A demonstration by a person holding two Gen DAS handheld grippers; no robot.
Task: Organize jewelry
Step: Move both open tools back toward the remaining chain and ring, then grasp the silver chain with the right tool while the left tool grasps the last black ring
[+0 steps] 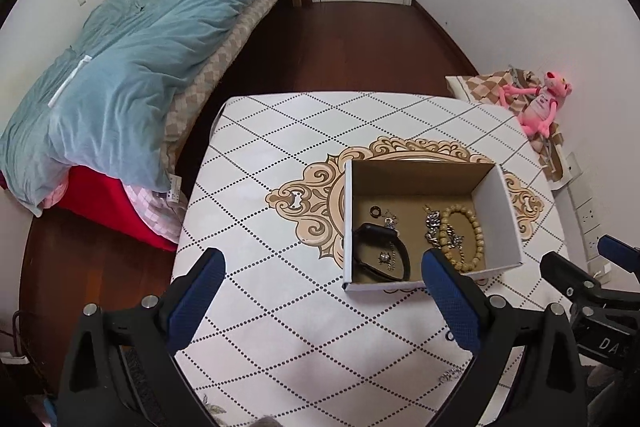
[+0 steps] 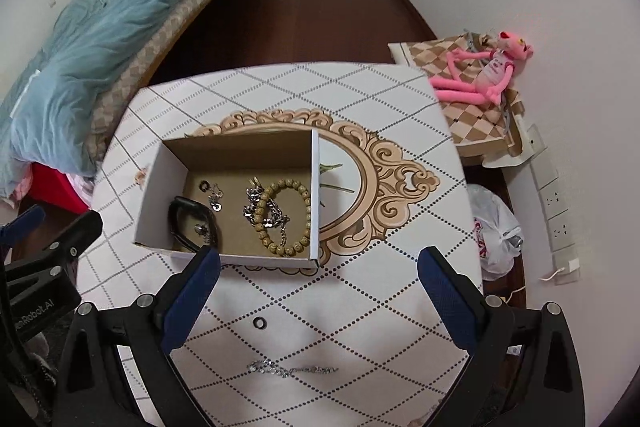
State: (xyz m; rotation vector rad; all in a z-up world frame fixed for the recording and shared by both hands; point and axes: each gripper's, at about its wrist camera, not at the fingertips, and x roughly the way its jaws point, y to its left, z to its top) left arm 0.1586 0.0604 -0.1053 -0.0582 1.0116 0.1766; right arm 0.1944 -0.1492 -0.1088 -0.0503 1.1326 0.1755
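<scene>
Ring (image 2: 260,323) between right hand-held gripper (image 2: 318,291) fingers

tablecloth (image 2: 360,307) wht, dotted diamonds | box (image 2: 152,195) brown inside | beads (image 2: 288,219) tan – plush (image 2: 480,75) pink

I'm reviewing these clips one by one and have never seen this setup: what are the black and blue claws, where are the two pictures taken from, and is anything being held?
A person holds a two-finger clamp in each hand, and each carries a wide-angle camera. One picture looks past the left gripper, the other past the right gripper. Both stand open and empty. On the patterned table sits a cardboard box holding a bead bracelet, a watch and chains. A ring and a silver chain lie outside it.
</scene>
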